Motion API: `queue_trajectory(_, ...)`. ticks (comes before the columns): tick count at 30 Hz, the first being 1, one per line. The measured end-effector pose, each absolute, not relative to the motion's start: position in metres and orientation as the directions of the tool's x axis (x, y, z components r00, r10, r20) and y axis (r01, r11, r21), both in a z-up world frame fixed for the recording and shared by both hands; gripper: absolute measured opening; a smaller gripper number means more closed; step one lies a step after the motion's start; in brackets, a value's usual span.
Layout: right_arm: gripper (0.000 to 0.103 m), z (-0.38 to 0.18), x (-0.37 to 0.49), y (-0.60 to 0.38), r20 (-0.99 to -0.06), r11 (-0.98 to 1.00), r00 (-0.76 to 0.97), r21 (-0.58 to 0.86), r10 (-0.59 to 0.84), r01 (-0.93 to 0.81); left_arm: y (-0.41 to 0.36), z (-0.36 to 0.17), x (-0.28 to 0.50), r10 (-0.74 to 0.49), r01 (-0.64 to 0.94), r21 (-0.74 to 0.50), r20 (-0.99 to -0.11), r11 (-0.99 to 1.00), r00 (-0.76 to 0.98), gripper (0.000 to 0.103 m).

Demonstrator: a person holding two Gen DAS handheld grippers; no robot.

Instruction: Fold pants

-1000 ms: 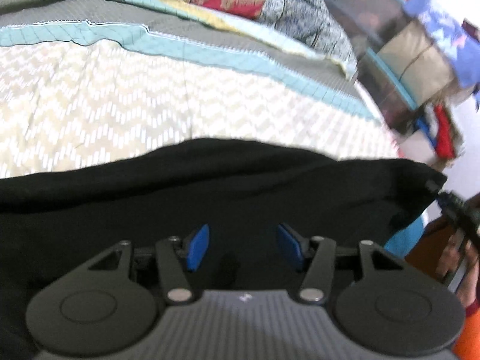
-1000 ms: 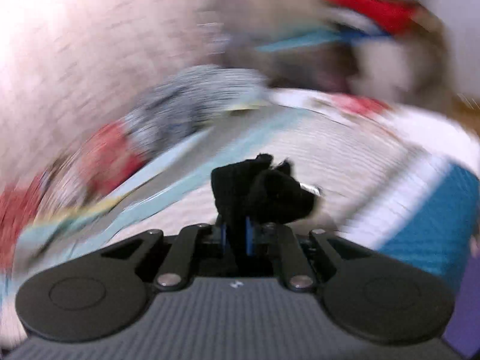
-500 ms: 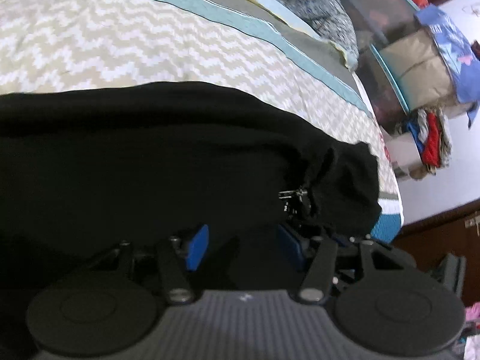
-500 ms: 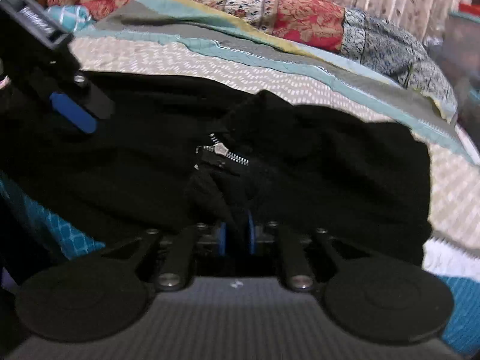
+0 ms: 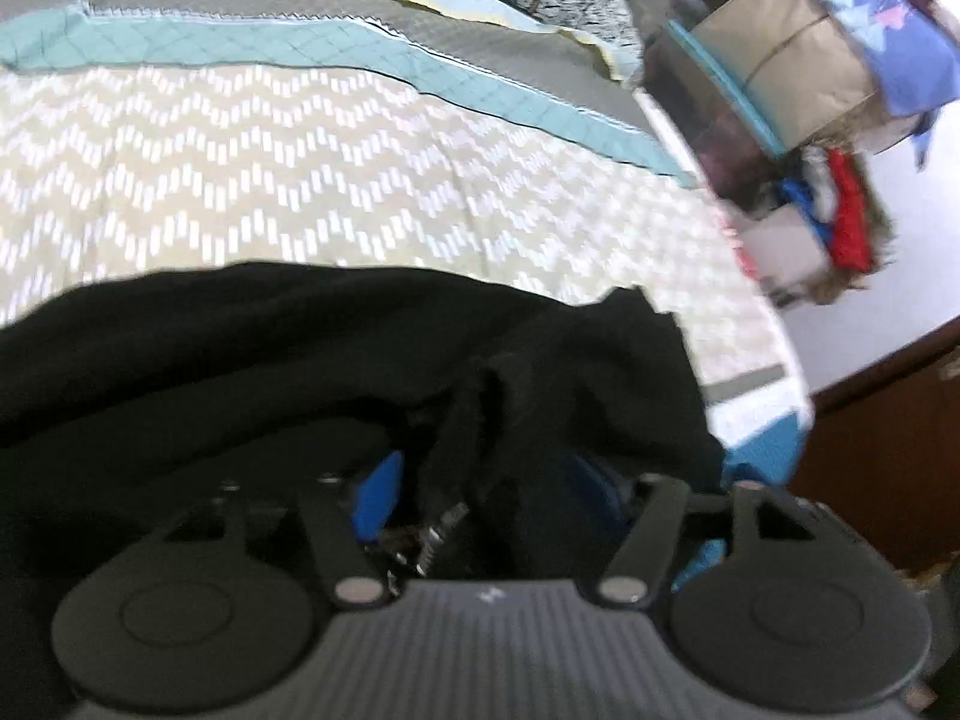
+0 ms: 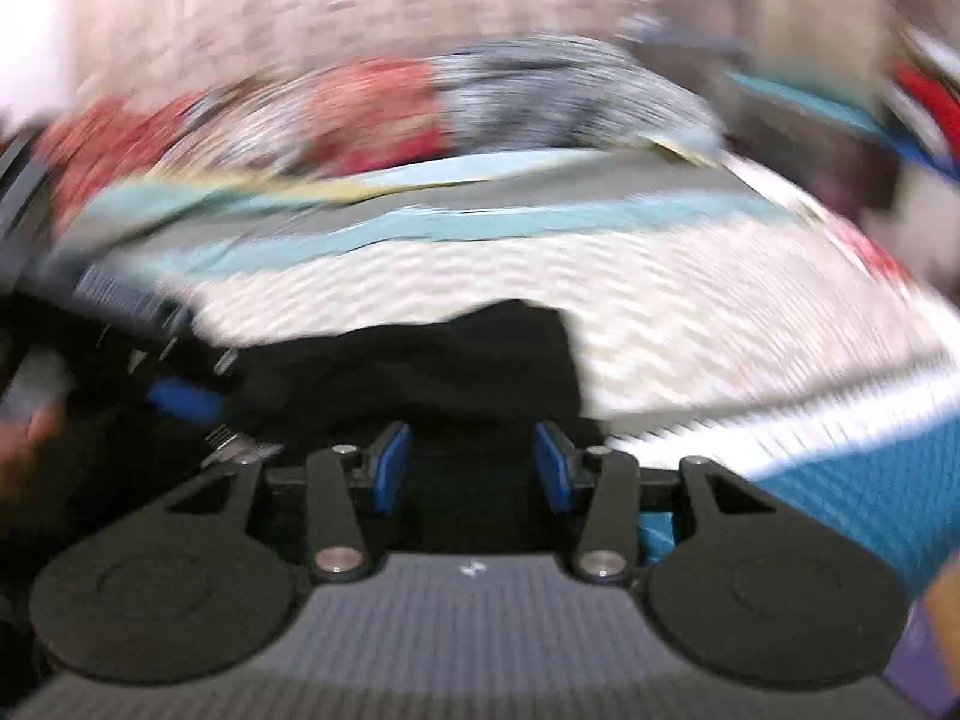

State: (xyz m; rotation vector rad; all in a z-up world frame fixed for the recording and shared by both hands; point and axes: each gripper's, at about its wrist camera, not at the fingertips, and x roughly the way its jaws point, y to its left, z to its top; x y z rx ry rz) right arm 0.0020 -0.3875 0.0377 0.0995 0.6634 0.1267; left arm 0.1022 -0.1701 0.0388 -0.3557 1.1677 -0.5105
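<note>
Right now the bunched black pants [image 5: 372,372] sit at twelve o'clock between the spread-apart left gripper [image 5: 486,480], nearer than the equally parted, empty right gripper [image 6: 474,468].

The pants [image 5: 252,372] are black matt cloth with soft folds; a toothed metal zipper [image 5: 441,531] shows a dull shine. The bed cover [image 5: 240,180] is quilted cloth: a beige-and-white chevron print, teal and grey stitched bands. The left hand-held gripper [image 5: 486,492] has a matt black plastic body with a ribbed grey panel, blue finger pads [image 5: 378,495] and bright metal pivot pins. The right hand-held gripper [image 6: 474,462] has the same finish.
</note>
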Motion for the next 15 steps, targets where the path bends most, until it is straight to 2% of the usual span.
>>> queue_trajectory(1,0.037,0.033,0.007,-0.398,-0.611,0.984,0.779,0.170,0.144,-0.048,-0.173,0.035,0.103,-0.525,0.194,-0.488,-0.794,0.851,0.305,0.035)
queue_trajectory(2,0.025,0.027,0.010,-0.407,-0.622,0.979,0.771,0.203,0.140,-0.014,-0.173,0.031,0.104,-0.512,0.184,-0.478,-0.801,0.859,0.309,0.032)
queue_trajectory(4,0.019,0.013,0.021,-0.415,-0.655,0.968,0.738,0.251,0.162,0.011,-0.164,0.024,0.107,-0.516,0.144,-0.497,-0.797,0.856,0.313,0.028)
queue_trajectory(6,0.019,-0.007,0.030,-0.413,-0.708,0.974,0.690,0.226,0.149,0.021,-0.153,0.016,0.108,-0.536,0.086,-0.538,-0.786,0.838,0.308,0.028)
queue_trajectory(11,0.021,-0.005,0.027,-0.403,-0.708,0.983,0.697,0.182,0.115,0.023,-0.148,0.014,0.104,-0.542,0.068,-0.551,-0.780,0.832,0.312,0.034)
queue_trajectory(13,0.026,0.002,0.024,-0.403,-0.709,0.986,0.701,0.160,0.083,0.045,-0.144,0.022,0.099,-0.549,0.065,-0.559,-0.776,0.827,0.310,0.035)
queue_trajectory(15,0.032,0.015,0.016,-0.398,-0.665,0.989,0.745,0.140,0.052,0.056,-0.131,0.037,0.086,-0.589,0.118,-0.587,-0.738,0.801,0.329,0.040)
